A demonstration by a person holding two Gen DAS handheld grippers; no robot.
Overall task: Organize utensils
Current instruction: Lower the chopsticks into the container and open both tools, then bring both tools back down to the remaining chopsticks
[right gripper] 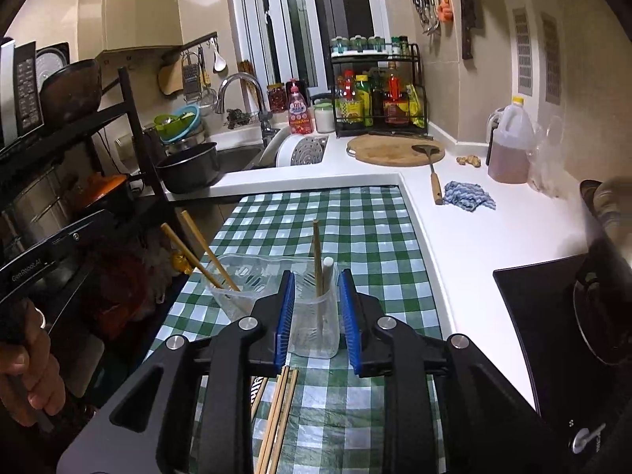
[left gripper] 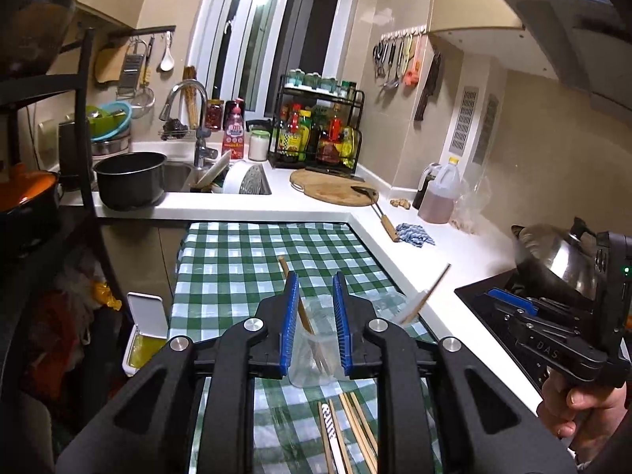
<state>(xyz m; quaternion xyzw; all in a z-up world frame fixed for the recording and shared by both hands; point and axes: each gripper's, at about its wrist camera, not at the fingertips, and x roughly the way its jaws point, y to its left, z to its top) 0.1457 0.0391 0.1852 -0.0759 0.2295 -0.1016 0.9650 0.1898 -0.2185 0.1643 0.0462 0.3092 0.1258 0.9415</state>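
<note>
My left gripper (left gripper: 314,316) hangs open over a clear plastic cup (left gripper: 312,359) on the green checked tablecloth (left gripper: 237,260). A wooden chopstick (left gripper: 302,310) stands in that cup, between the blue pads but free of them. My right gripper (right gripper: 316,312) is open too, above a clear cup (right gripper: 316,335) holding a wooden chopstick (right gripper: 317,260) and a white one (right gripper: 326,276). A clear holder (right gripper: 241,276) to its left carries two more wooden chopsticks (right gripper: 205,254). Several loose chopsticks (right gripper: 278,414) lie on the cloth beneath the fingers. I cannot tell whether the clear containers are joined.
A white counter (right gripper: 474,237) wraps the table at the back and right, with a blue rag (right gripper: 468,195), a wooden board (right gripper: 395,150), an oil jug (right gripper: 509,146) and a black hob (right gripper: 553,316). A dark shelf rack (right gripper: 130,126) stands at the left. A hand (left gripper: 580,403) holds the right gripper.
</note>
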